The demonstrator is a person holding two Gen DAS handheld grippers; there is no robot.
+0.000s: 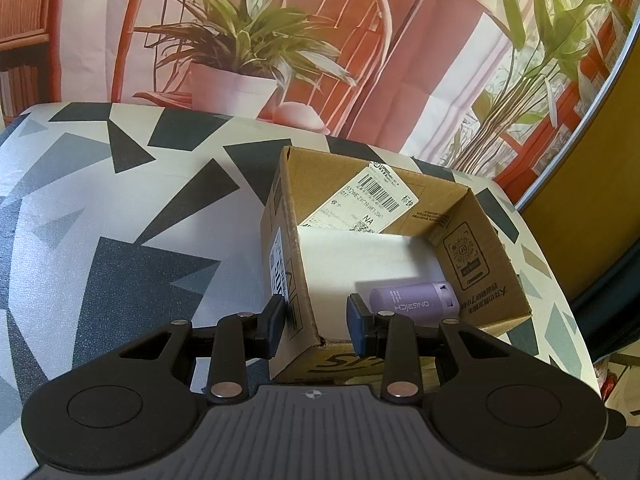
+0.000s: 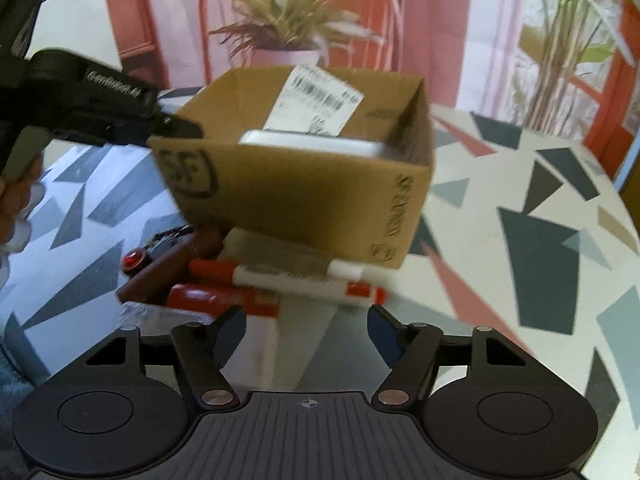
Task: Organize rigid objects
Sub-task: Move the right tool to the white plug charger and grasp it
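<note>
An open cardboard box (image 1: 476, 256) stands on the patterned table, with a purple cylinder (image 1: 412, 304) lying on its white lining. My left gripper (image 1: 316, 324) is shut on the box's near-left corner, one pad outside the wall and one inside. The right wrist view shows that same gripper (image 2: 176, 128) clamped on the box (image 2: 304, 196) at its left corner. Before the box lie a red-and-white marker (image 2: 288, 276), a second red-capped marker (image 2: 208, 298) and a brown object with a red button (image 2: 160, 268). My right gripper (image 2: 306, 328) hovers open just short of the markers, with nothing between its pads.
The table top (image 2: 520, 240) carries a grey, black and pink triangle pattern and curves away at the right. A printed backdrop of a potted plant and chair (image 1: 248, 40) hangs behind. A person's hand (image 2: 12, 208) holds the left tool.
</note>
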